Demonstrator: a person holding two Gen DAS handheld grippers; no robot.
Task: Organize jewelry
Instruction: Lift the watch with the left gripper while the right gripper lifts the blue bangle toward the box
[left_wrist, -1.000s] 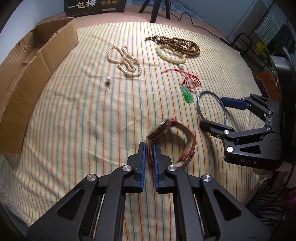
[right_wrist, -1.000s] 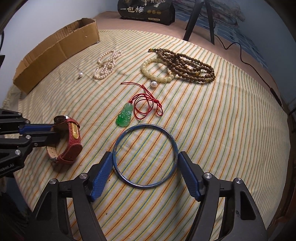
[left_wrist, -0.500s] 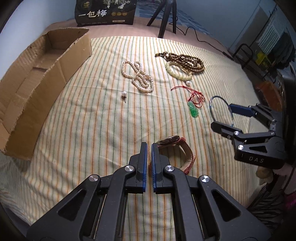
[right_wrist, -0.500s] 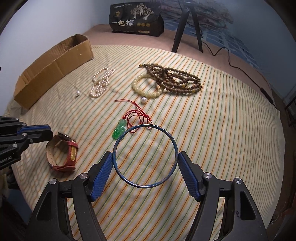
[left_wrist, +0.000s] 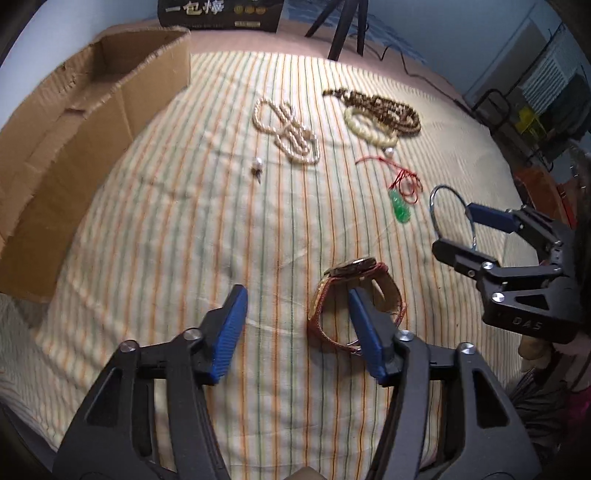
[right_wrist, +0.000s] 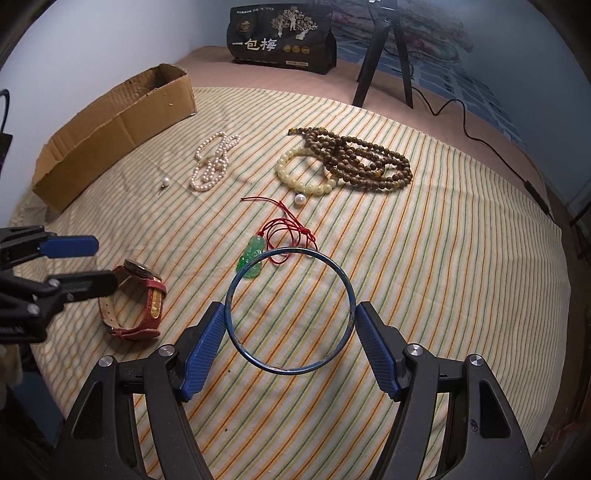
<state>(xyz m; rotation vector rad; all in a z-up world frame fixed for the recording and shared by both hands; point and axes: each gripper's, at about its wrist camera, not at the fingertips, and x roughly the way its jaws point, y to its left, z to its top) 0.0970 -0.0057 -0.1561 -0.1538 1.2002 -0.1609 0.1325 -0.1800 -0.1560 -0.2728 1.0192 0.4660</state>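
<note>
A striped cloth (right_wrist: 424, 258) covers the bed and bears everything else. Along its far left edge lies an open cardboard box (right_wrist: 110, 125), the likely destination for the pieces.

The right gripper (right_wrist: 290, 341) holds a blue bangle (right_wrist: 290, 310) clamped across its width, both pads pressing on the rim, the ring raised off the cloth as it was half a second ago.

The left gripper (left_wrist: 295, 325) has just been opening: its jaws, pinched together on the strap a second ago, now stand about half apart. The red-strapped watch (left_wrist: 354, 295) lies on its side on the cloth; the right-hand finger sits inside the strap loop, and the pads no longer press on it. The watch is therefore released, set down near the front left of the cloth, just beside the bangle.

Still loose further back: brown prayer beads (right_wrist: 364, 164) overlapping a cream bead bracelet (right_wrist: 306, 177), a pearl strand (right_wrist: 214, 162), a jade pendant on red cord (right_wrist: 253, 256), and two single pearls (right_wrist: 300, 199) (right_wrist: 165, 181).

Judged from this layout, sorting has barely begun; nothing visible lies in the box.
</note>
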